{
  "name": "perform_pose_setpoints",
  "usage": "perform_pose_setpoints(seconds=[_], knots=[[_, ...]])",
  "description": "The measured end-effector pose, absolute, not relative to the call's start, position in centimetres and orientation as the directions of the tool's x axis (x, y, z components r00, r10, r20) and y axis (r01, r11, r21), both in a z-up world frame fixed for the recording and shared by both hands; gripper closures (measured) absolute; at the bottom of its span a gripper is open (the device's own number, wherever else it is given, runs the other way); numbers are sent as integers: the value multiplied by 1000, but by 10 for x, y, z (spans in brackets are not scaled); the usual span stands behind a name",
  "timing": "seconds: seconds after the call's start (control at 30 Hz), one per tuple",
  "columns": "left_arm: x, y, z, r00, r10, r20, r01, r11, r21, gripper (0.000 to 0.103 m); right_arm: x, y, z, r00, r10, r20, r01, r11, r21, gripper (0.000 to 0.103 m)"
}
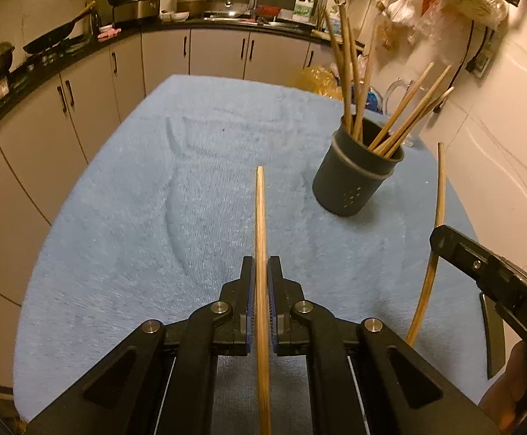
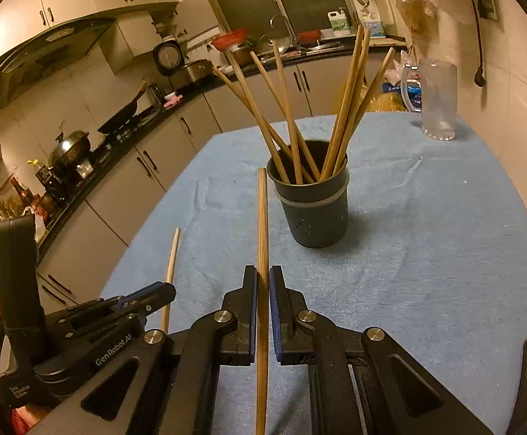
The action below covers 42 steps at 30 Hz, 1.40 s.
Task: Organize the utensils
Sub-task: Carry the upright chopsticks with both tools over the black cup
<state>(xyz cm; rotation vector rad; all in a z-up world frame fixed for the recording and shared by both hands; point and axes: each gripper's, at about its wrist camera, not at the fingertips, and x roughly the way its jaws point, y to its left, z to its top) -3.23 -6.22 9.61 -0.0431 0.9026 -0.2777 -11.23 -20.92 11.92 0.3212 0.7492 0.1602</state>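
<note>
My left gripper (image 1: 261,264) is shut on a wooden chopstick (image 1: 260,214) that points forward over the blue towel (image 1: 136,217). My right gripper (image 2: 263,273) is shut on a second chopstick (image 2: 262,224) aimed toward the dark holder (image 2: 312,210). That holder (image 1: 357,177) stands upright on the towel with several chopsticks (image 2: 288,108) leaning in it. In the left wrist view the right gripper (image 1: 441,239) shows at the right edge with its chopstick (image 1: 439,188). The left gripper (image 2: 169,291) and its chopstick (image 2: 172,253) appear low left in the right wrist view.
A clear glass mug (image 2: 437,101) stands at the table's far right corner by the wall. A kitchen counter (image 1: 64,47) with a wok, pots and a sink runs along the left and back. Yellow bags (image 1: 314,79) lie beyond the table's far edge.
</note>
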Motion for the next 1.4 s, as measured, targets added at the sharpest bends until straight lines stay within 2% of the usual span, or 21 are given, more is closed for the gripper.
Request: perform_pose_setpoints(seconds=[1.4], knots=[[-45, -57, 167, 701, -276, -658, 226, 960, -163, 97, -147, -246, 170, 838, 199, -508, 5, 928, 372, 96]])
